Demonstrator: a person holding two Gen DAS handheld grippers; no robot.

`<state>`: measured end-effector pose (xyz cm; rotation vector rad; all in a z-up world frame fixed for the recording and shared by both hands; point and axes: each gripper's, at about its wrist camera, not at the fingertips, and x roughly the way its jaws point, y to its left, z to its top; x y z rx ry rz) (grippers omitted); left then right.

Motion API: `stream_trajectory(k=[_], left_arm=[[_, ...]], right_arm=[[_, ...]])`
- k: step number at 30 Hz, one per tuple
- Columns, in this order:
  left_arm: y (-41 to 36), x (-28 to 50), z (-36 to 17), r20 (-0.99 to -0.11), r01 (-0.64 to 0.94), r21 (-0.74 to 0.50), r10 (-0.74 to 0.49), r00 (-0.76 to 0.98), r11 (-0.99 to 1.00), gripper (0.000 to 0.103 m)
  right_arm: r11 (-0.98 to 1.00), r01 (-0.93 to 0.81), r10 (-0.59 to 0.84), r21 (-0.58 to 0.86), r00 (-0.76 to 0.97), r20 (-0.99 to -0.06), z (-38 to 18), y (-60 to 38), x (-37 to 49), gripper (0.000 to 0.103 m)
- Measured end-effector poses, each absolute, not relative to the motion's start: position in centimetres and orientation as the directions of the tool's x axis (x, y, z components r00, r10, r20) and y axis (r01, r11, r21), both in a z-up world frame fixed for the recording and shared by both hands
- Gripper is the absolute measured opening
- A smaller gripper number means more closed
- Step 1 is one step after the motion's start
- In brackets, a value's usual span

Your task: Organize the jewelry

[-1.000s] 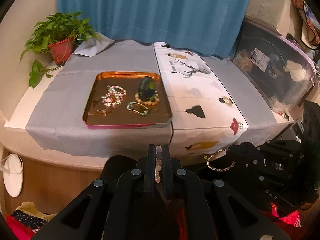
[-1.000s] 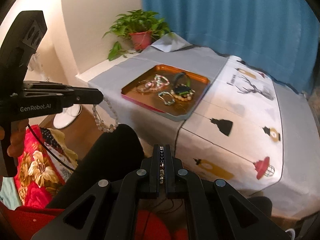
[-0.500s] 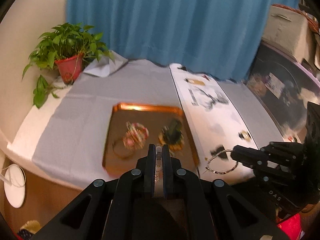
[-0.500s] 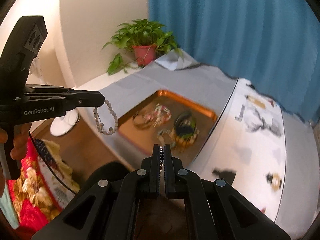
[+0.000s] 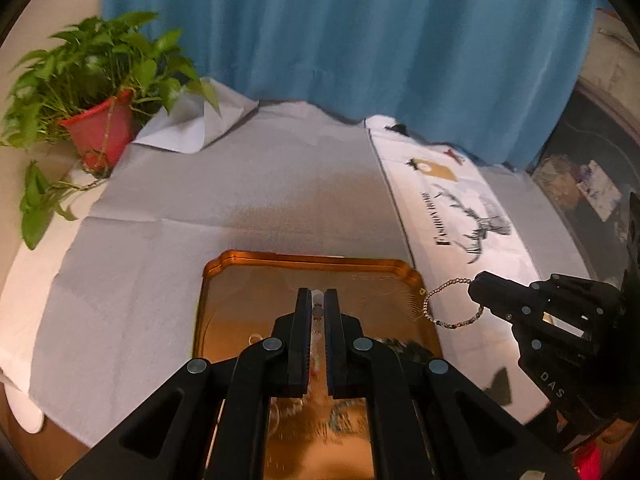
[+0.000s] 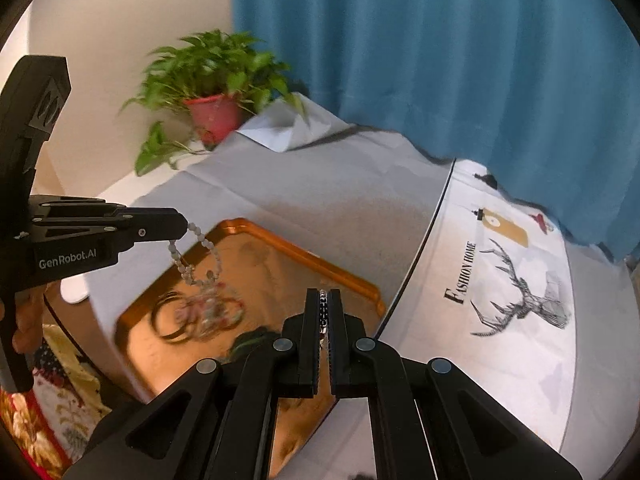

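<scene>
The tray (image 5: 312,258) is glossy copper-orange. It sits on a plain grey cloth (image 5: 224,208), beside a white runner (image 6: 500,320) printed with a black stag, black lettering and small mustard and red lantern motifs. The curtain (image 5: 360,40) is solid teal-blue. The plant (image 5: 92,64) has bright green leaves in a red pot (image 5: 102,128). Both grippers are matte black: the left gripper (image 5: 318,300) pinches a bracelet of pale whitish beads (image 6: 196,256), the right gripper (image 6: 323,300) a bracelet of small gold and dark beads (image 5: 448,304).

Potted plant (image 5: 92,92) beside blue curtain (image 5: 340,40), on grey cloth (image 5: 240,184)
</scene>
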<state>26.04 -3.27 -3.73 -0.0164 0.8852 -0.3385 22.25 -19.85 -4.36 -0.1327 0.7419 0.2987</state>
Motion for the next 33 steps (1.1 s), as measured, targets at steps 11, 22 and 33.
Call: stream_trajectory(k=[11,22,33], left_arm=[[-3.0,26.5,-6.3,-0.79,0.169,-0.024,-0.122,0.601,0.985,0.102],[-2.1,13.1,-3.6,-0.737,0.11,0.058,-0.032,0.675,0.992,0.102],[-2.1,3.3,-2.1,-0.706,0.085,0.075,-0.007,0.708,0.994,0.102]], right_arm=[[0.963,-0.268,0.166,-0.008,0.618,-0.769,-9.3,-19.6,25.3,0.07],[0.985,-0.168,0.146,0.032,0.731,-0.666,-4.5,-20.4,13.3,0.079],[0.98,-0.199,0.157,0.009,0.74,-0.654,-4.0,-18.9,1.4,0.085]])
